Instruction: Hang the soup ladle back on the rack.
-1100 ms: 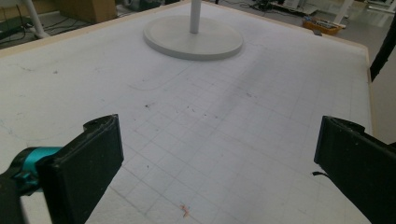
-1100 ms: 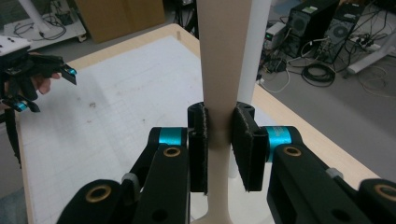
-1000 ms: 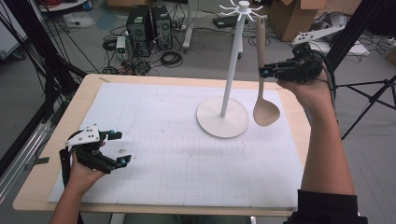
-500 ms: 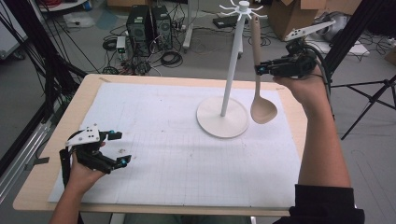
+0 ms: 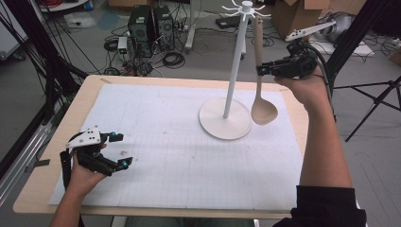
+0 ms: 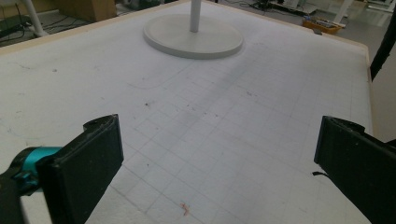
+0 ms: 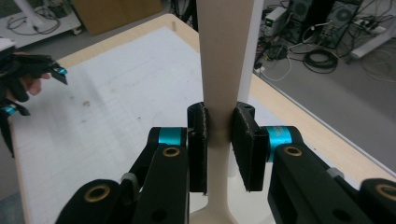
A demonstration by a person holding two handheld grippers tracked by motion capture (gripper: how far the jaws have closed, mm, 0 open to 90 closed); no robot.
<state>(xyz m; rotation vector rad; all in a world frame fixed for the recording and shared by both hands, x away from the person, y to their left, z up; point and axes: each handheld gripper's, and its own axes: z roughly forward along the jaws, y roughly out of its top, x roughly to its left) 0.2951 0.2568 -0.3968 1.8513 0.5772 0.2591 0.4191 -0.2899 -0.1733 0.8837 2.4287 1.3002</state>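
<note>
A white hook stand [image 5: 235,61] rises from its round base [image 5: 225,124] on the table's far right part; the base [image 6: 193,35] also lies ahead in the left gripper view. A beige ladle [image 5: 260,85] hangs upright beside the pole, bowl down, its handle top close to the hooks at the stand's crown. My right gripper [image 5: 261,70] is shut on the ladle's handle [image 7: 226,70], held high above the table. My left gripper [image 5: 120,149] rests open near the table's front left corner, nothing between its jaws.
A white gridded mat [image 5: 179,142] covers the wooden table [image 5: 38,189]. Beyond the far edge the floor holds computer towers [image 5: 149,23], cables and cardboard boxes. A tripod leg [image 5: 373,109] stands off the right side.
My right gripper has lifted the ladle and carried it left, closer to the stand's pole and hooks. The left gripper has stayed put.
</note>
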